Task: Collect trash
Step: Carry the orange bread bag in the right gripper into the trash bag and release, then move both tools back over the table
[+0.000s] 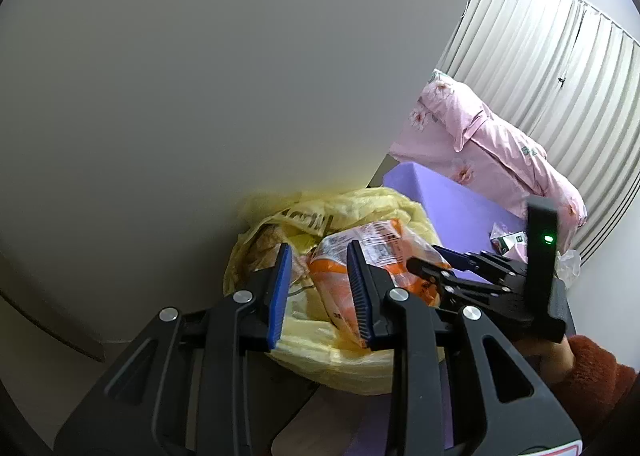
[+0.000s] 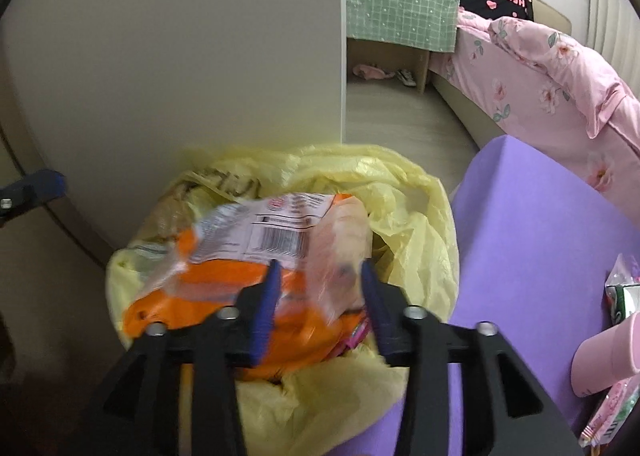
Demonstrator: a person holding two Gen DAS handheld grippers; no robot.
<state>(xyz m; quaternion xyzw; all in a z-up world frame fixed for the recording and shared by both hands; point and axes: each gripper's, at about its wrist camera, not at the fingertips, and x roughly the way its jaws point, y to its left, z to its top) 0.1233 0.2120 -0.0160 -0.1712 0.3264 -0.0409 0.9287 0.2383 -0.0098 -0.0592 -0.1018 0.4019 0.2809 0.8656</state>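
Orange wrapper [image 2: 256, 256] atop yellow bag [image 2: 408, 215], btwn right tongs [image 2: 320, 296], spread wide; left tongs [image 1: 320, 288] also wide, empty.

Bin mouth mostly plugged by orange wrapper [image 2: 256, 280]; gap left at right side over yellow liner [image 2: 404, 215]. Access hemmed by white panel [image 2: 180, 55] behind, purple bench [image 2: 532, 223] edge on right. Floor strip [image 2: 400, 111] toward bed left open.

My orange wrapper [image 2: 256, 256] is smeared by motion, its print unreadable. It hides most of what lies inside the yellow bag [image 2: 408, 207]. The pink cup [image 2: 604, 360] and the packets [image 2: 618, 292] beside it on the purple surface [image 2: 532, 240] are cut off by the picture's edge.
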